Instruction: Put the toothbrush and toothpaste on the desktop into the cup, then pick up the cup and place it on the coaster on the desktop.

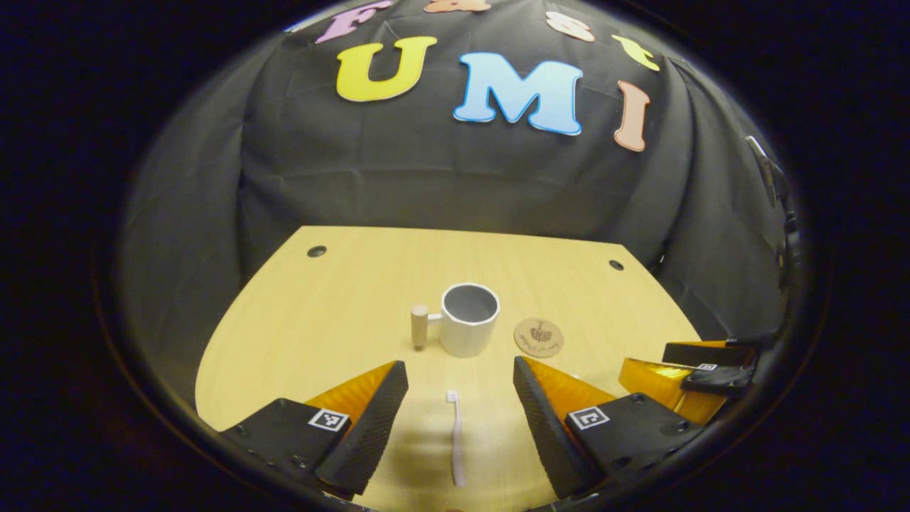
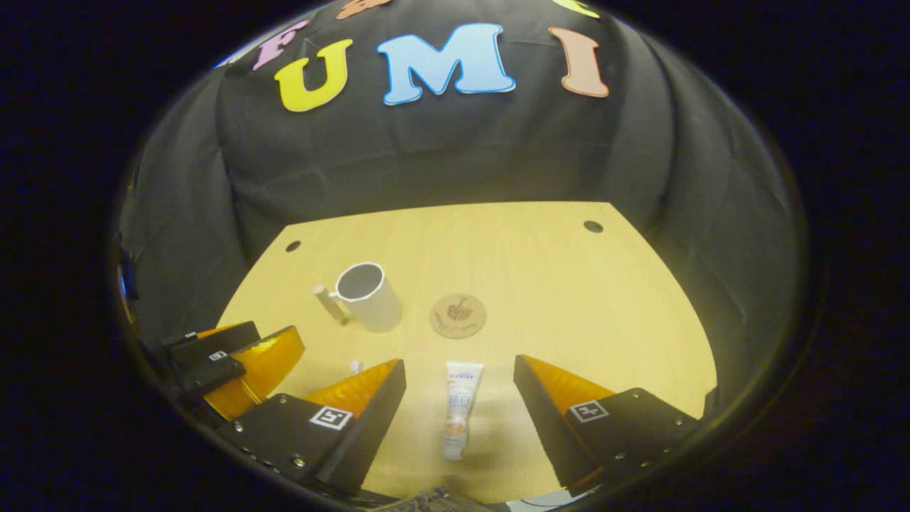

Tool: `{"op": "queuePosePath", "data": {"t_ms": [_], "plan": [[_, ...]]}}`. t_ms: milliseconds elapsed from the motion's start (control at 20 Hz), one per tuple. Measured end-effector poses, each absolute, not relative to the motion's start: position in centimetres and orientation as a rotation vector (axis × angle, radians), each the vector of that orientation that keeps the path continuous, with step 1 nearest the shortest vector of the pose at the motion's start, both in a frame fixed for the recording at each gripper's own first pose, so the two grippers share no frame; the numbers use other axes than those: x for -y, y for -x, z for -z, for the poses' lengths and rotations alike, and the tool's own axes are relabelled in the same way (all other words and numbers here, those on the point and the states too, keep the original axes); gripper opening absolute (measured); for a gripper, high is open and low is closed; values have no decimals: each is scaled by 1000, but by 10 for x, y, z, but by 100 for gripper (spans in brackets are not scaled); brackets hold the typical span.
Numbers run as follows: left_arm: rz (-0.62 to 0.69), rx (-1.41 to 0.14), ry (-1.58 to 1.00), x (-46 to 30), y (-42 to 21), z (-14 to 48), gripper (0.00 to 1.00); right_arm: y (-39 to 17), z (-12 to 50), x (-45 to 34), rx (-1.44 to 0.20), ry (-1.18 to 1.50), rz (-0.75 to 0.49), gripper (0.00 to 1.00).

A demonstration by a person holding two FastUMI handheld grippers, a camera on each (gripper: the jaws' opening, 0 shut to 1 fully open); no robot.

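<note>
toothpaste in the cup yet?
No, the toothpaste lies flat on the table between the right gripper's open jaws, apart from the cup.

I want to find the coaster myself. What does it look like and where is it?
Look at the wooden table and find the white cup with the handle. Just beside it, on the side away from the handle, lies the coaster: flat, round, brown, with a small dark drawing on top.

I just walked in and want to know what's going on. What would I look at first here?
First you would spot the white cup with its wooden handle, standing in the middle of the table, and the round coaster beside it. Nearer, the toothbrush lies flat between the open left gripper, and the toothpaste lies between the open right gripper.
</note>
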State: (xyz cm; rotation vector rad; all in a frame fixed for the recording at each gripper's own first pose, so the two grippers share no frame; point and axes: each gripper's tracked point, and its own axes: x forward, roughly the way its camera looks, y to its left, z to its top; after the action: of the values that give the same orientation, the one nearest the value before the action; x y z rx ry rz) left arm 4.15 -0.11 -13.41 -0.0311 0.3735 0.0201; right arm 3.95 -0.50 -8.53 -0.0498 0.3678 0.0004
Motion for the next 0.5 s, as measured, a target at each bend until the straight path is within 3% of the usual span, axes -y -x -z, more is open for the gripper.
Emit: {"op": "queuePosePath", "data": {"t_ms": [300,350,400,500], "plan": [[-37,-557,48,-8,-52,189,100,-58,130,7,-509,66,6,95],[-37,-588,53,-9,-52,201,98,-61,138,8,-533,68,8,90],[-30,-619,64,-7,-53,210,98,-64,146,7,-558,68,5,95],[-21,-674,82,-6,-52,231,98,-68,161,6,-610,70,0,95]]}}
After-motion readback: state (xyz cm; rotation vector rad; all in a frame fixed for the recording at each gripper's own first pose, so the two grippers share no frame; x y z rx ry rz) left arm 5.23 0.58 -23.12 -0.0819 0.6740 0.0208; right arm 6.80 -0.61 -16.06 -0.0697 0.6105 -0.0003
